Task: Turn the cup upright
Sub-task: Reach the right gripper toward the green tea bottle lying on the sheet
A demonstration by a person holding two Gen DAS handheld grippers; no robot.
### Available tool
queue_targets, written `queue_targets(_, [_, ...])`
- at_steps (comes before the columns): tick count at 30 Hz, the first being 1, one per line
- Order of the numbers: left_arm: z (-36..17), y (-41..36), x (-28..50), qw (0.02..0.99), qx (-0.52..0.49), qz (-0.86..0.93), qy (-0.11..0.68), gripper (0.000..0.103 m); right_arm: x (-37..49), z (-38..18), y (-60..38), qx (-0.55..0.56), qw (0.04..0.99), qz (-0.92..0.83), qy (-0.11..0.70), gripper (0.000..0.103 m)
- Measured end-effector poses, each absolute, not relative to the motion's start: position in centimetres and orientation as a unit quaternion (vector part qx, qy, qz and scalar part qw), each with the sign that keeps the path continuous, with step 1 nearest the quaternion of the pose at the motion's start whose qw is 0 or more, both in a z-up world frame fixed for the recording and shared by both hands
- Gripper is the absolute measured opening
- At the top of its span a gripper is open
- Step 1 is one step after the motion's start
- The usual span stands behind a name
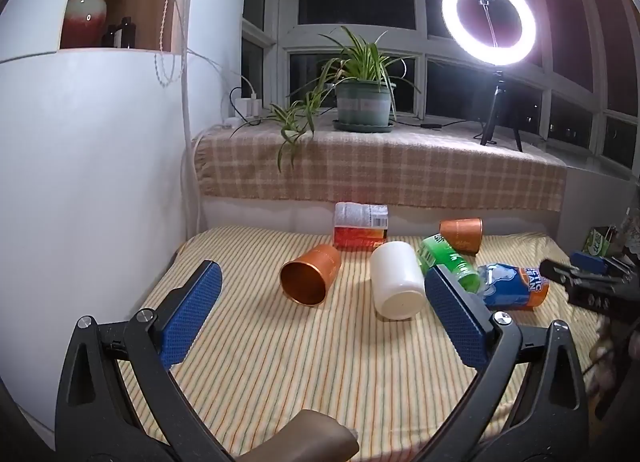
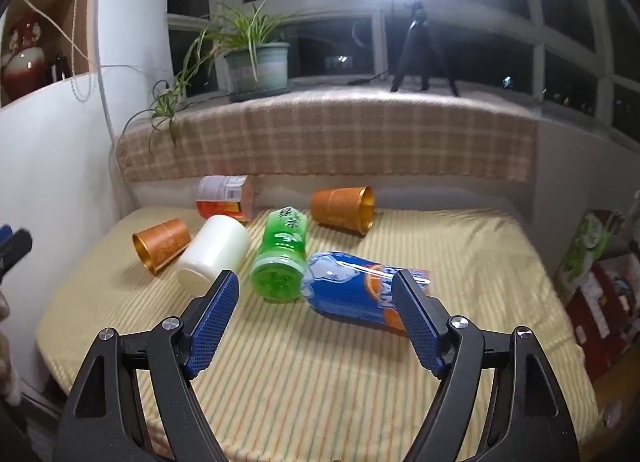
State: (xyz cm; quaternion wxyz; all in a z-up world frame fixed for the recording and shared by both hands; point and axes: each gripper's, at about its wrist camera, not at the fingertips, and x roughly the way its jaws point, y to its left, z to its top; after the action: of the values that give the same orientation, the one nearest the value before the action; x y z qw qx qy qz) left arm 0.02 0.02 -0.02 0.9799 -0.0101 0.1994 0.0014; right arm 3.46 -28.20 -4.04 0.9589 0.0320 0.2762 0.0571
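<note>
two copper cups (image 1: 310, 278) (image 2: 343, 209) lie on their sides, one toward the bed's (image 1: 280, 362) left edge, one near its back edge. both grippers (image 1: 320, 318) (image 2: 316, 316) hover with jaws spread, holding nothing. best to approach the left cup squarely across its wall, then tip it onto its base.

bare striped cloth (image 2: 320, 374) in front, white cup (image 2: 214, 252) touching green bottle (image 2: 282, 258)

My two wrist views look forward and down, close over the striped table (image 1: 280, 362), sharing its toppled containers and the ring light (image 1: 488, 19) at 12 o'clock.
</note>
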Motion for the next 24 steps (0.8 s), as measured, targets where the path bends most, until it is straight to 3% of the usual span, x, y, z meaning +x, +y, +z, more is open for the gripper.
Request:
queue_targets(10, [-1.4,1.3,-0.2,0.975,-0.008,0.011,0.223,0.103,10.6,-4.7,-27.6,0.037,0.931,0.118,0.343,0.079])
queue_targets(24, [-2.7,3.7,0.2,0.967,-0.028,0.027,0.250,0.103,21.9,-9.3,-27.5,0.140,0.845,0.195,0.478,0.079])
